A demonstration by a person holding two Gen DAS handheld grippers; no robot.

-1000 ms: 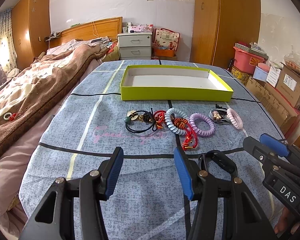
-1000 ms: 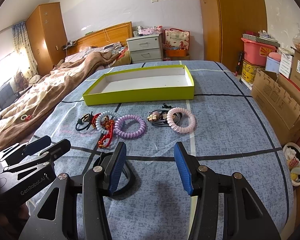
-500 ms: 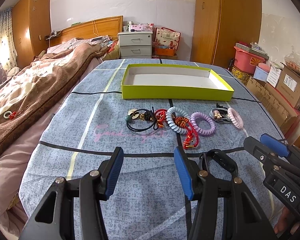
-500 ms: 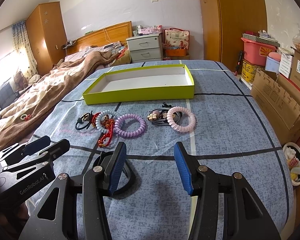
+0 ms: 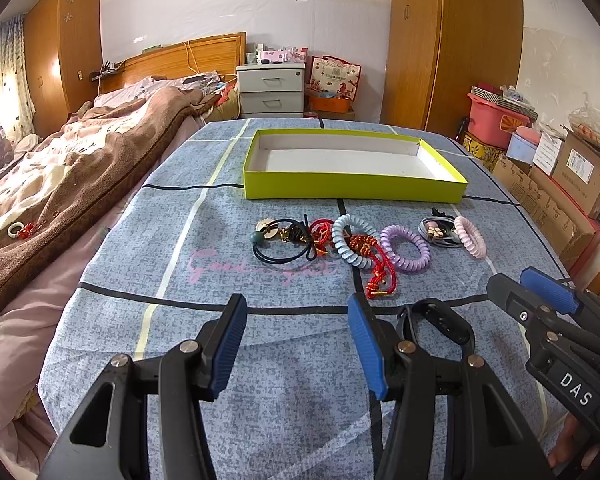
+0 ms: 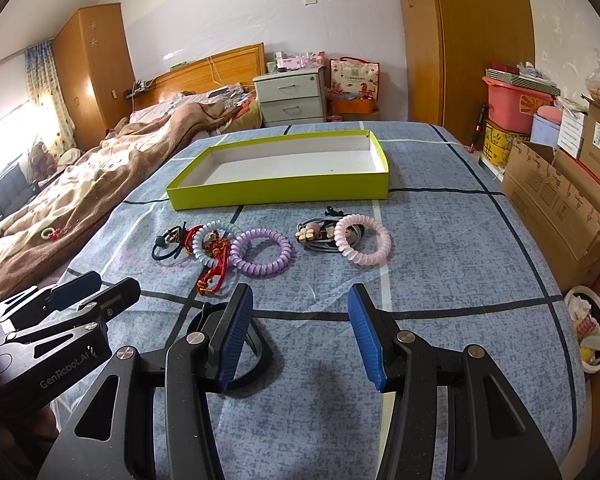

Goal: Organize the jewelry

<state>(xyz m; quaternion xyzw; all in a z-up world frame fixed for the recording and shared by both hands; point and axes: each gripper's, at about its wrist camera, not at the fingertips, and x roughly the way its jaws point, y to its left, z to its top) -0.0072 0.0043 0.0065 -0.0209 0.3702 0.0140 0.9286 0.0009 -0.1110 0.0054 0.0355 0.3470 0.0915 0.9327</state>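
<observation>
The bed cover [image 5: 260, 380] is big and blue with dark lines, and the bottom of each picture cuts it off behind the black tongs. A brown blanket [image 5: 80, 168] lies beside it on the left, and its far edge runs out of the left wrist picture. A small white and red ring thing [image 5: 20, 231] sits on the blanket, too tiny to make out.

Nothing on the cover has moved since a second ago. Both tongs stay low near the front edge, and the view has only slid a tiny bit.

The green box [image 5: 352, 190] sits flat on the cover, past the jewelry. It is white inside and has nothing in it. A cardboard box [image 6: 556, 216] stands on the floor to the right, and its inside is hidden.

The jewelry lies in a row between the box and the tongs. From the left come a black hair tie [image 5: 278, 242] with a green bead, a light blue coil band [image 5: 350, 240], a red cord bracelet [image 5: 380, 272], a purple coil band [image 5: 406, 248] and a pink coil band [image 5: 471, 237]. The pink one leans on a grey tie with a flower [image 6: 314, 236]. The red cord is tangled, so its shape is hard to tell.

A black band [image 5: 436, 320] lies closest, partly hidden by the fingers.

The left gripper [image 5: 296, 344] is spread wide and holds nothing. The right gripper [image 6: 296, 340] is spread wide too, with nothing in it.
</observation>
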